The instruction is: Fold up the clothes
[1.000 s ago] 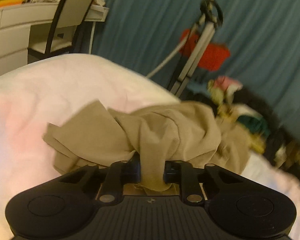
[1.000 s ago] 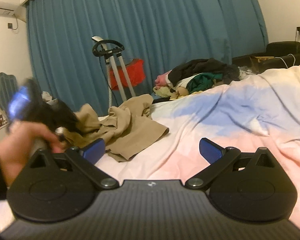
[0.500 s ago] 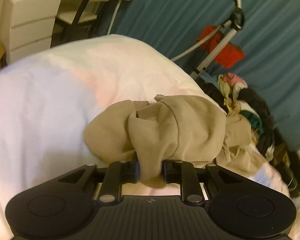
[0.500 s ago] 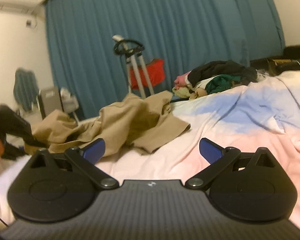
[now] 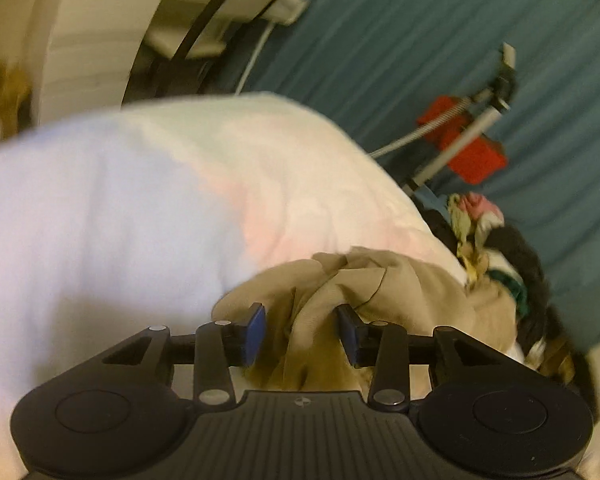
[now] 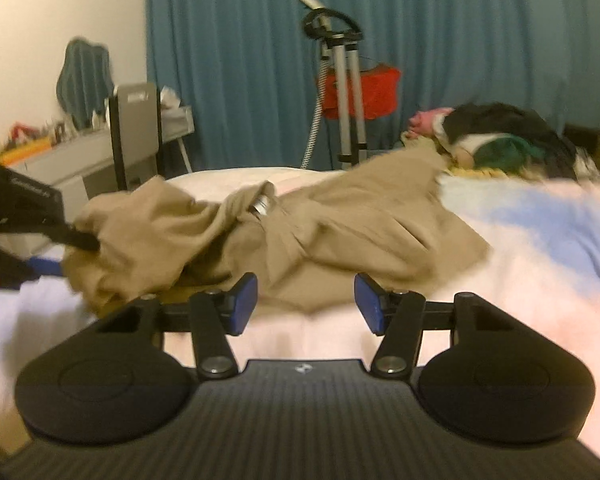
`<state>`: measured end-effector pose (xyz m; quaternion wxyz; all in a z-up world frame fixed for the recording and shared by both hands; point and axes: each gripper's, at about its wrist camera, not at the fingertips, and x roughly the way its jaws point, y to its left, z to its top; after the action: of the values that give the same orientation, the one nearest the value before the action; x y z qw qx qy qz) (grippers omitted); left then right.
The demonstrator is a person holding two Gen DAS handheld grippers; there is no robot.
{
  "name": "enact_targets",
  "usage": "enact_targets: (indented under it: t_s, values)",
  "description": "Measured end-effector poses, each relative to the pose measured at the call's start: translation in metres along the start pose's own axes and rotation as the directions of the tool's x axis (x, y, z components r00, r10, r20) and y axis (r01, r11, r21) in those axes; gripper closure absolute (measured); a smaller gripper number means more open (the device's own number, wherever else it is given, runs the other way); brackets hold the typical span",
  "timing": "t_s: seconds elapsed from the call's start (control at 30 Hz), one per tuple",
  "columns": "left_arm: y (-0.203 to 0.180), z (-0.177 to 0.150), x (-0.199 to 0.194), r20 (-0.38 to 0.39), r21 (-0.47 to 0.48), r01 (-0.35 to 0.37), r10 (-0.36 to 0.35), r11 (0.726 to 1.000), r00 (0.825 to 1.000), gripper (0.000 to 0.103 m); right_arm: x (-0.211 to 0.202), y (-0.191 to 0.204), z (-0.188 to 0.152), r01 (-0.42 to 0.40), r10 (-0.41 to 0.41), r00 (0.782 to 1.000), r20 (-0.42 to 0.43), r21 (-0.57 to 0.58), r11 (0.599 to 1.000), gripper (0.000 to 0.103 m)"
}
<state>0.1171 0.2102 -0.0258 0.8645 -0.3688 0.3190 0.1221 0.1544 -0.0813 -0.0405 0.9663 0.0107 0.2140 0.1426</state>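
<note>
A crumpled tan garment (image 5: 400, 288) lies on the pale bed cover (image 5: 140, 208). My left gripper (image 5: 301, 330) has a bunched fold of it between its blue pads; the jaws are opening and the left pad stands clear of the cloth. In the right wrist view the garment (image 6: 340, 220) spreads across the bed, and the left gripper's black fingers (image 6: 76, 240) reach into its left end. My right gripper (image 6: 306, 306) hovers at the garment's near edge. Its jaws are closing, with the cloth's edge just ahead of them and neither pad pressing on it.
A pile of mixed clothes (image 6: 500, 140) lies at the bed's far right. A garment steamer on a stand (image 6: 344, 80) with a red bag is before the blue curtain (image 6: 240, 60). A chair (image 6: 134, 128) and a cluttered desk (image 6: 60, 156) stand left of the bed.
The left gripper dragged the garment across the bed, and its jaws have spread from a tight pinch. The right gripper moved in close to the garment and its jaws narrowed.
</note>
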Motion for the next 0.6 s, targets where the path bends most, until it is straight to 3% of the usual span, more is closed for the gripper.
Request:
enact_targets:
  t_s: [0.13, 0.23, 0.27, 0.3, 0.4, 0.6]
  values:
    - [0.016, 0.019, 0.017, 0.010, -0.091, -0.010, 0.011, 0.996, 1.000, 0.079, 0.056, 0.032, 0.019, 0.064, -0.066, 0.998, -0.010, -0.162, 0.985, 0.047]
    - [0.029, 0.029, 0.023, 0.038, -0.138, -0.037, 0.043, 0.990, 0.998, 0.088, 0.092, 0.035, 0.020, 0.124, -0.151, 0.984, -0.099, -0.238, 0.963, 0.051]
    - [0.034, 0.032, 0.024, 0.043, -0.153, -0.045, 0.052, 0.987, 0.998, 0.091, 0.096, 0.030, 0.019, 0.138, -0.168, 0.978, -0.122, -0.224, 0.965, 0.058]
    - [0.037, 0.035, 0.025, 0.047, -0.166, -0.038, 0.046, 0.985, 0.998, 0.091, 0.098, 0.026, 0.020, 0.149, -0.180, 0.974, -0.138, -0.208, 0.967, 0.071]
    - [0.042, 0.043, 0.025, 0.068, -0.180, -0.009, 0.022, 0.984, 0.997, 0.091, 0.076, 0.014, 0.025, 0.148, -0.164, 0.981, -0.106, -0.149, 0.978, 0.089]
    - [0.024, 0.040, 0.012, 0.109, -0.073, 0.044, -0.036, 0.996, 0.993, 0.091, -0.006, 0.001, 0.044, 0.147, -0.146, 0.989, 0.020, -0.115, 0.982, 0.091]
